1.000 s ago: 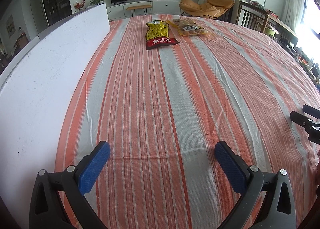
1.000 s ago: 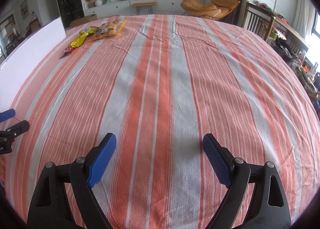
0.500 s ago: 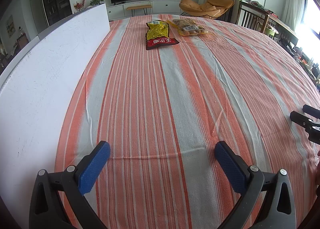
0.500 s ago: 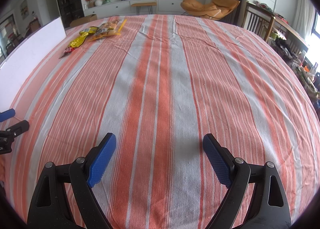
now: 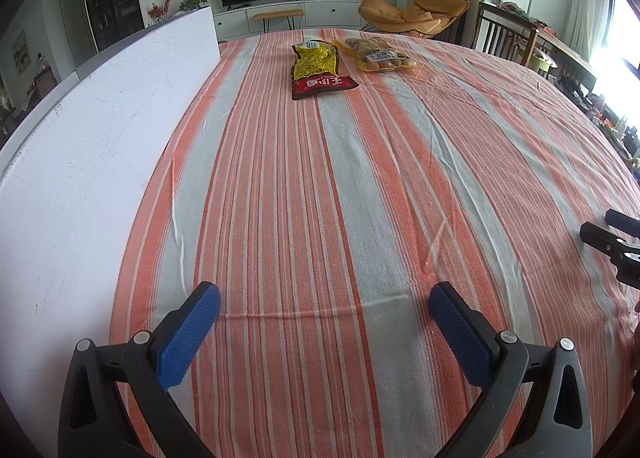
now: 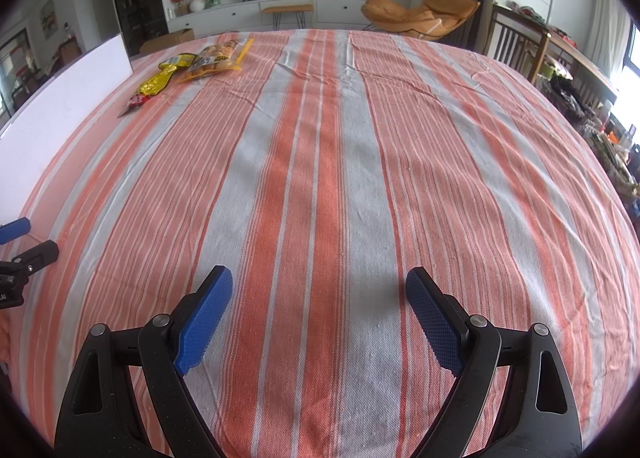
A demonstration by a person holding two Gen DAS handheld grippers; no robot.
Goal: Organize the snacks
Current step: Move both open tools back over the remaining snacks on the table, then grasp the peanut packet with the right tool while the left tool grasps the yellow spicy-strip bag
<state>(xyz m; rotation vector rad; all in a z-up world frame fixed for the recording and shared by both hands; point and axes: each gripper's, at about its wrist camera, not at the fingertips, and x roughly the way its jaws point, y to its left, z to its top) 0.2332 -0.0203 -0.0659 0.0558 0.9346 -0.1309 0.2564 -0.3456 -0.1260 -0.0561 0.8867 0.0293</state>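
Observation:
Two snack packs lie side by side at the far end of the striped tablecloth. A yellow and red pack [image 5: 319, 68] lies on the left; it also shows in the right wrist view [image 6: 160, 81]. A clear pack of brown round snacks [image 5: 378, 54] lies to its right, also in the right wrist view [image 6: 216, 59]. My left gripper [image 5: 325, 300] is open and empty over the near cloth, far from both packs. My right gripper [image 6: 319, 284] is open and empty over the near cloth, with the packs far off to its upper left.
A long white board [image 5: 88, 130] stands along the left edge of the table, also in the right wrist view [image 6: 60, 98]. The orange and grey striped cloth [image 5: 340, 178] covers the whole table. Chairs and a cluttered side table stand beyond the right edge.

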